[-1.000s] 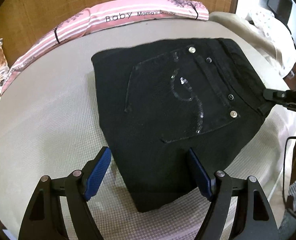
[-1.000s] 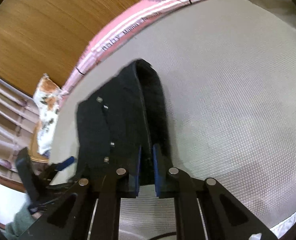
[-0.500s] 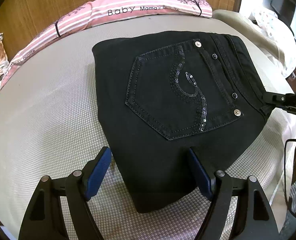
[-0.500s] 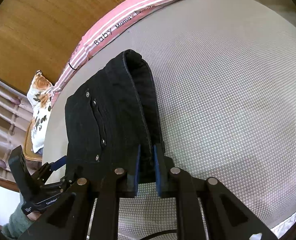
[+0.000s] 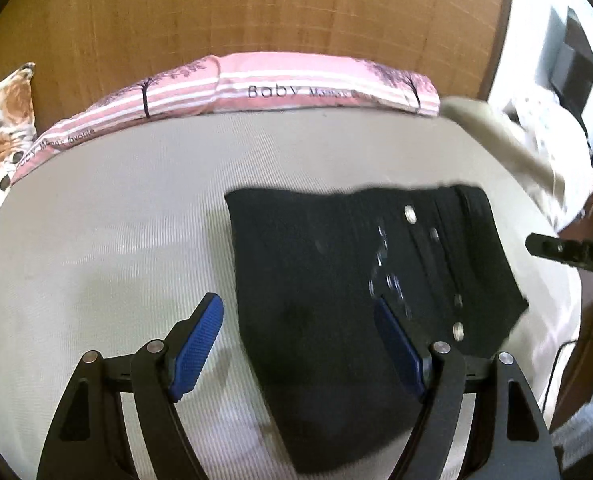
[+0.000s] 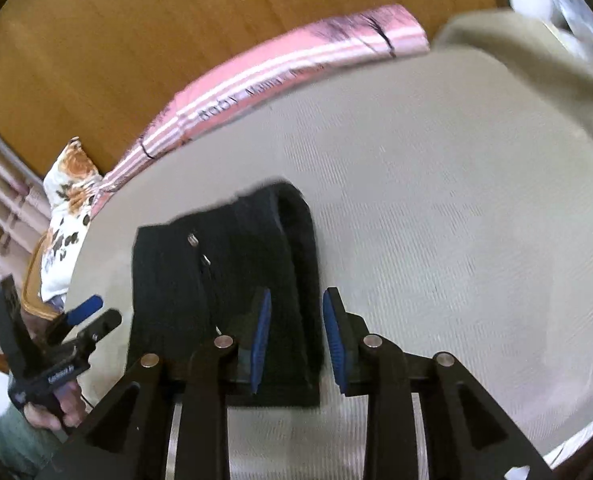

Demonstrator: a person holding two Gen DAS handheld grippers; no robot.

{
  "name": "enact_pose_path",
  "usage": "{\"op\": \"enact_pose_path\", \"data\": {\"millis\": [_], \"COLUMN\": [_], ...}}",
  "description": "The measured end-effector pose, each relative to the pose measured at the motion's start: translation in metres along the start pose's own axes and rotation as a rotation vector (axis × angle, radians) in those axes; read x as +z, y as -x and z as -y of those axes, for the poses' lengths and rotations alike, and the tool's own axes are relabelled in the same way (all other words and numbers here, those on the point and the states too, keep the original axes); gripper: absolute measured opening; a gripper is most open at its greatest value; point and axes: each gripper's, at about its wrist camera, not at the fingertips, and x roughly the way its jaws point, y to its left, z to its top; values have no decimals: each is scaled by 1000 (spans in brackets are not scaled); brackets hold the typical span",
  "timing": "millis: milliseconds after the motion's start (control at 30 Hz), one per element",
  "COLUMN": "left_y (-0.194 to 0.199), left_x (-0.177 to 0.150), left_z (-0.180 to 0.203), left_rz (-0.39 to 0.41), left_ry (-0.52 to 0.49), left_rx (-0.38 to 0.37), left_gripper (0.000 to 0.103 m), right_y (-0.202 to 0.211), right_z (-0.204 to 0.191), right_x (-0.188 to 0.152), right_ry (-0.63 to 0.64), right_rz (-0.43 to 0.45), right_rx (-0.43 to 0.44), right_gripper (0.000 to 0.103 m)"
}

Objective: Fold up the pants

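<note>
Left gripper: nearest in the left wrist view, jaws spread wide and released, nothing pinched; the folded edge of the pants lies below and between the blue pads.

Right gripper: nearest in the right wrist view, jaws have just been opening; the waistband end of the pants sits between the pads with a gap on either side, not pressed.

Black pants: folded into a compact stack, back pocket with sequin trim and metal rivets uppermost, lying flat on the bed, a grey woven cover.

A hand grips the left gripper's handle at the bed's left edge.

Pink striped pillow, printed "Baby": along the far edge of the bed. Floral pillow: far left, beside it.

Wooden headboard: behind the pillows.

No containers in view.
</note>
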Motion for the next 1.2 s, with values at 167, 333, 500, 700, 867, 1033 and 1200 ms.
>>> {"op": "enact_pose_path", "data": {"millis": [167,333,500,700,867,1033,1200], "left_y": [-21,-46,-82,-99,-102,-92,-80], "left_x": [31,50,47,40,39,38,29], "left_z": [-5,-10,-19,-27,-25,-22,-19], "left_rz": [13,-15,-90,-112,-101,-88,-83], "left_ry": [15,34,42,75,63,60,51], "left_rx": [45,44,58,18,25,49,55], "left_gripper": [78,78,78,80,80,80,80], "right_y": [-18,-46,-80,-98,-99,-98,-95], "right_z": [-28,-42,-40,-26,-21,-23,-19], "right_x": [33,57,57,46,44,40,35], "right_ry": [77,106,176,149,118,117,97], "right_rz": [26,5,-32,-81,-85,-85,-97], "right_rx": [15,24,-79,-62,-39,-50,-37], "right_gripper": [23,18,12,9,9,9,9]}}
